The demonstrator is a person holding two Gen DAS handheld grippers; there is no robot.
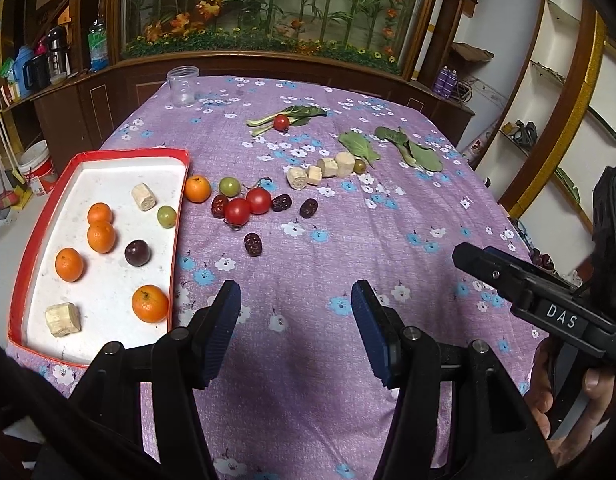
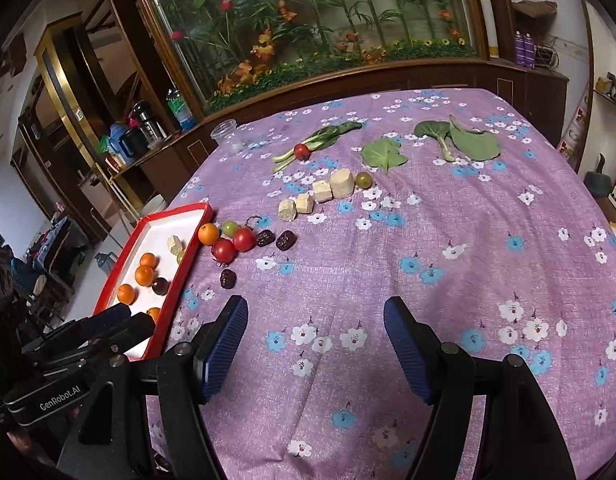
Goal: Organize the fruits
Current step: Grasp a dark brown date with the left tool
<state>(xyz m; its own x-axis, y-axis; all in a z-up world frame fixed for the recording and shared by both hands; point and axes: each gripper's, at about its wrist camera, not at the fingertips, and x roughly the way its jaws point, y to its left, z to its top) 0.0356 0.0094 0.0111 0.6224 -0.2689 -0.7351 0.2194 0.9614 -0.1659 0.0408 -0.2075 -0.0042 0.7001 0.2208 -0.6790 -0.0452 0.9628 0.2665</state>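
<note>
A red-rimmed white tray (image 1: 100, 155) on the left holds several oranges (image 1: 102, 236), a dark plum (image 1: 137, 253), a green fruit (image 1: 166, 216) and two pale cut chunks (image 1: 144, 197). Just right of it on the purple cloth lie an orange (image 1: 197, 189), a green fruit (image 1: 229, 186), two red tomatoes (image 1: 248, 205) and several dark dates (image 1: 252, 244). My left gripper (image 1: 296, 286) hovers open over bare cloth near the tray's front corner. My right gripper (image 2: 315, 302) is open over the cloth's middle, with nothing between its fingers.
Farther back lie a row of pale chunks (image 1: 323, 168) with a green fruit (image 1: 359, 166), a tomato (image 1: 281, 122) on a bok choy stalk, and loose leaves (image 1: 411, 150). A clear jar (image 1: 182, 85) stands at the far left corner. A wooden cabinet backs the table.
</note>
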